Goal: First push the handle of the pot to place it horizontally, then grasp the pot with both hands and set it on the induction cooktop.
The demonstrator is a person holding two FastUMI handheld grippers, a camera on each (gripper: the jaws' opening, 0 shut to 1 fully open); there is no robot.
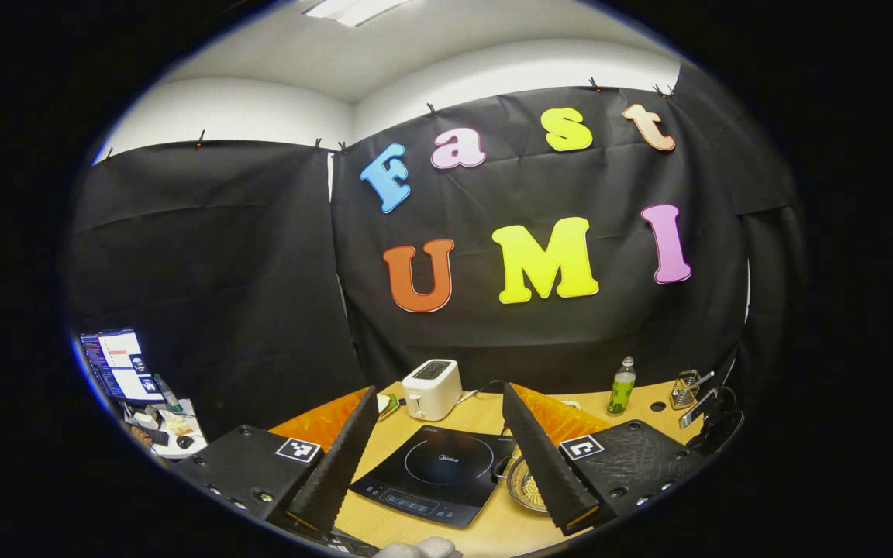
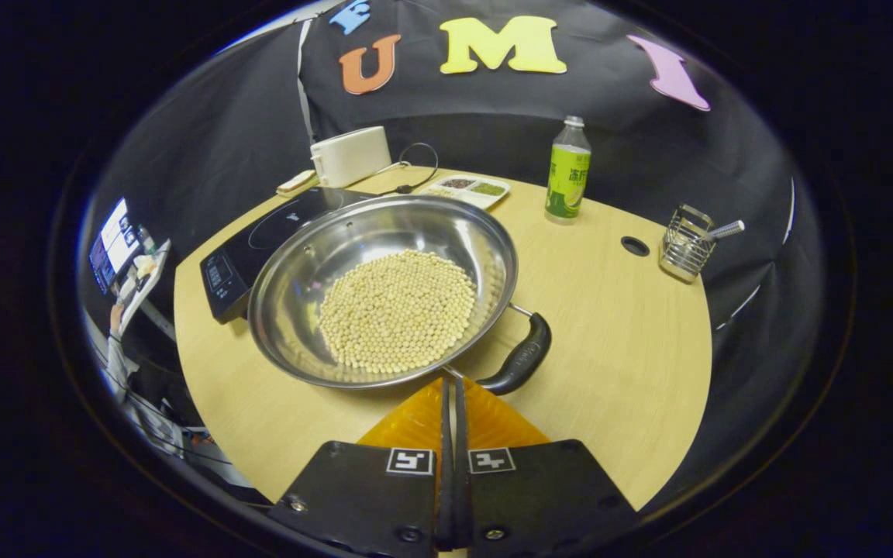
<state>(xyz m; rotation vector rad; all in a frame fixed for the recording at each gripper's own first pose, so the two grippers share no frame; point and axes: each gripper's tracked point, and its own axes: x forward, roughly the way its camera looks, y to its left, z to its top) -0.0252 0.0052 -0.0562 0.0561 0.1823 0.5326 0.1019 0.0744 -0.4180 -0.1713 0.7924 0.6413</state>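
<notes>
R gripper (image 2: 453,387) is seen pressed shut, empty, tips just short of the curved black handle (image 2: 522,358) of one round steel pot (image 2: 315,263); pot is filled w/ small pale beans (image 2: 398,311) and rests on the wood table (image 2: 617,341), beside one flat black induction cooktop (image 2: 245,248). L gripper (image 1: 446,457) is held wide open, raised over the cooktop (image 1: 435,477), pot rim (image 1: 520,484) glimpsed by its right finger.

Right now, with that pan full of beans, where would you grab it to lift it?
By both sides at once. The steel pan is wide, shallow and full of beans, so one grip would likely tip it. The right gripper, fingers shut, sits near the black loop handle; take that from the near side, and the left gripper, fingers open, should probably take the far rim.
</notes>
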